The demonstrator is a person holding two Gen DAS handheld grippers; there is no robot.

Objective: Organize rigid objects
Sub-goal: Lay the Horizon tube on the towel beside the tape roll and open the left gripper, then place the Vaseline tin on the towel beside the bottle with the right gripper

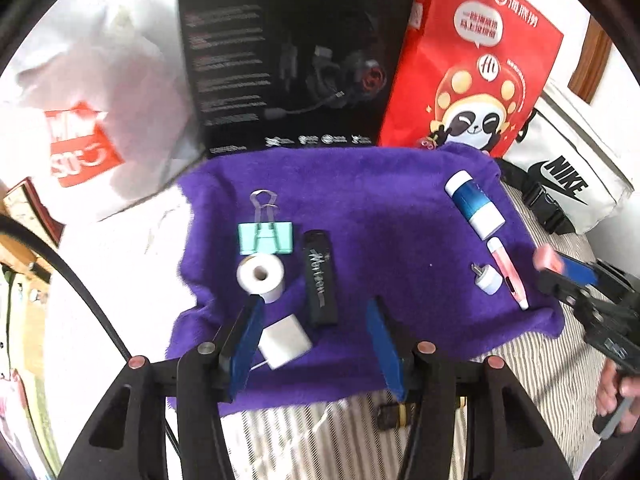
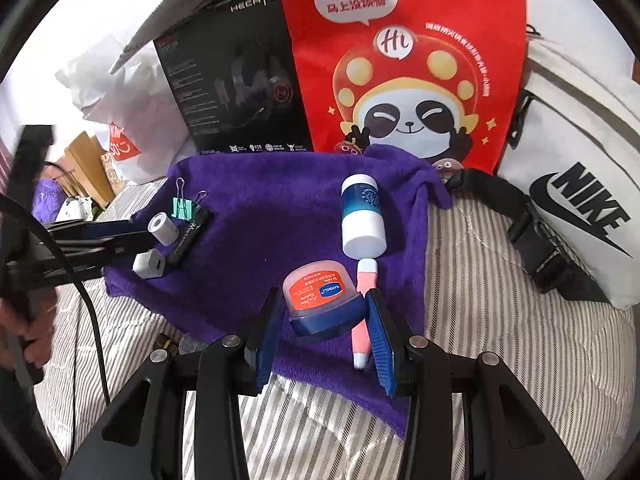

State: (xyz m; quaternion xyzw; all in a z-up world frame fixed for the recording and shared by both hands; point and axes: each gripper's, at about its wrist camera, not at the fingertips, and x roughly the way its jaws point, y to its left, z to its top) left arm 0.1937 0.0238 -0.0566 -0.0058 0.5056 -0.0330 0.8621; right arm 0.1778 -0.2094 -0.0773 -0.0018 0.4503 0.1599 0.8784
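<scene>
On a purple towel (image 1: pixel 360 208) lie a mint binder clip (image 1: pixel 266 238), a white tape roll (image 1: pixel 261 276), a black stick (image 1: pixel 320 280) and a white cube (image 1: pixel 285 341). My left gripper (image 1: pixel 316 307) hangs open just above them, the cube close to its left finger and untouched. Farther right are a blue and white bottle (image 1: pixel 474 204), a pink pen (image 1: pixel 508 272) and a small white plug (image 1: pixel 488 278). My right gripper (image 2: pixel 324 296) is shut on a small balm jar (image 2: pixel 318 300) with a blue lid, held above the towel (image 2: pixel 260 208) beside the pink pen (image 2: pixel 363 312).
A black headset box (image 1: pixel 296 56), a red panda bag (image 1: pixel 472 64) and a white plastic bag (image 1: pixel 92 120) stand behind the towel. A white Nike bag (image 2: pixel 576 184) with a black strap lies at the right. Striped bedding (image 2: pixel 480 280) surrounds the towel. A hand (image 1: pixel 616 396) holds the right gripper.
</scene>
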